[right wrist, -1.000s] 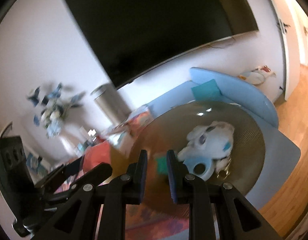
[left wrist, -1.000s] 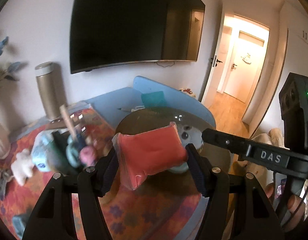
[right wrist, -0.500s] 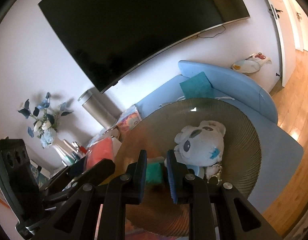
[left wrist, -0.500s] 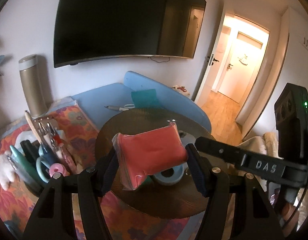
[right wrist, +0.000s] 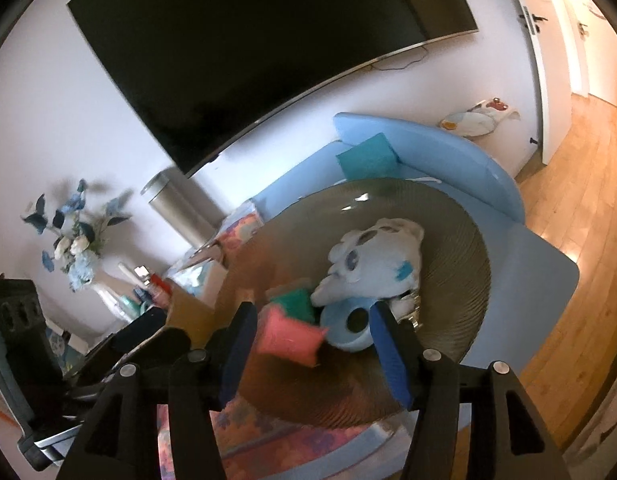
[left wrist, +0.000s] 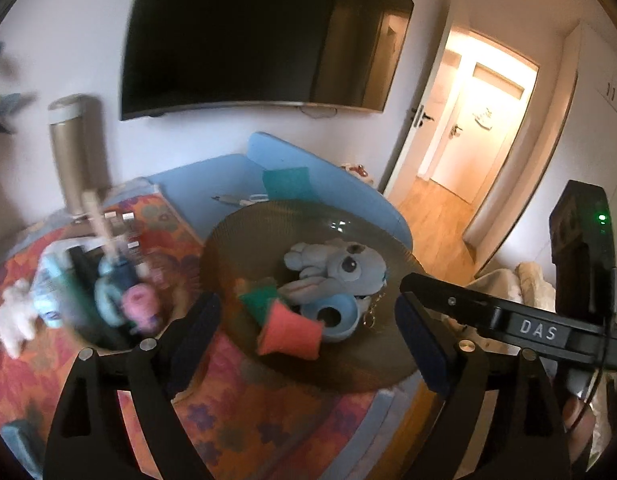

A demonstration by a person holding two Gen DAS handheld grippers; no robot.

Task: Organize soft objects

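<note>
The wide brown woven dish (left wrist: 236, 248) sat on the table (left wrist: 212, 184), partly over the flowered cloth (left wrist: 268, 420), and it held most of the soft things. A pale blue plush animal (left wrist: 340, 264) lay near its centre, with a blue ring-shaped piece (left wrist: 336, 316) touching it at six o'clock. At about nine o'clock of the plush a small teal cushion (left wrist: 258, 300) was tucked close, and just below that the coral cushion (left wrist: 290, 330) was blurred and tilted over the dish floor; whether it already rested there I could not tell. The left claw (left wrist: 308, 332) was spreading wide, its pads well clear of the coral cushion on both sides. The right claw (right wrist: 310, 340) was opening too, nothing pressed between its pads, though the coral cushion showed in the gap beyond them. Off at nine o'clock from the dish a second holder (left wrist: 88, 332) was crammed with pens, scissors and tubes, too blurred to sort out. A little white plush (left wrist: 12, 320) lay on the cloth beside it.
</note>
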